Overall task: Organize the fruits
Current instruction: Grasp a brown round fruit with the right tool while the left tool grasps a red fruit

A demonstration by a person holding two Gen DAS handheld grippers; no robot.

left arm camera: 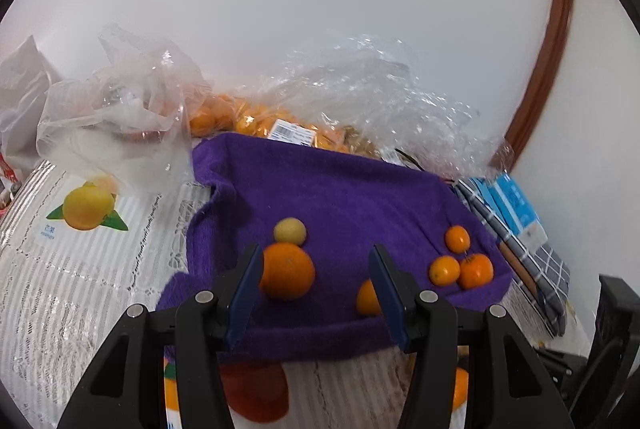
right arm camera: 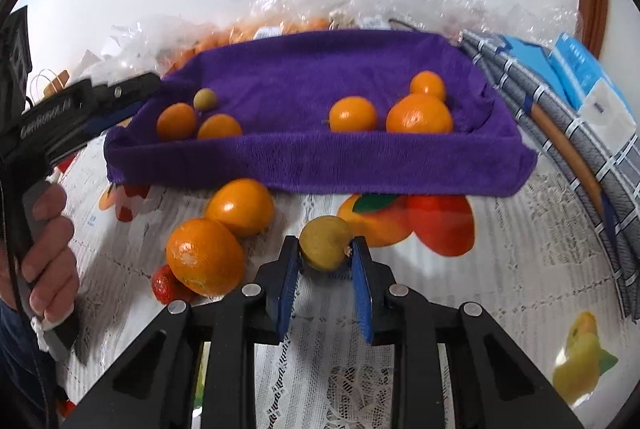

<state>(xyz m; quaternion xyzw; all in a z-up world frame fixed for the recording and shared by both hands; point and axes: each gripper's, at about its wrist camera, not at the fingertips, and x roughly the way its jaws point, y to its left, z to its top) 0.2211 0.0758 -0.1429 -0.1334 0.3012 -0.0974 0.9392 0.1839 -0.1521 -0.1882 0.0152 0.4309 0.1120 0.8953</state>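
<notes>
Two grippers in view. Purple towel (right arm camera: 360,157) spread on the lace tablecloth (right arm camera: 500,269), holding two fruit clusters: three at far left, three at right (one large orange (right arm camera: 419,114) among them). Near the towel's front edge, on the cloth, two oranges (right arm camera: 205,256) touching each other. Right gripper (right arm camera: 325,261) clamped on a small yellow-green fruit (right arm camera: 324,243), pads pressing both sides, just in front of the towel. Left gripper (left arm camera: 316,289) hangs open over the towel, an orange (left arm camera: 287,271) beside its left finger, nothing held.
</notes>
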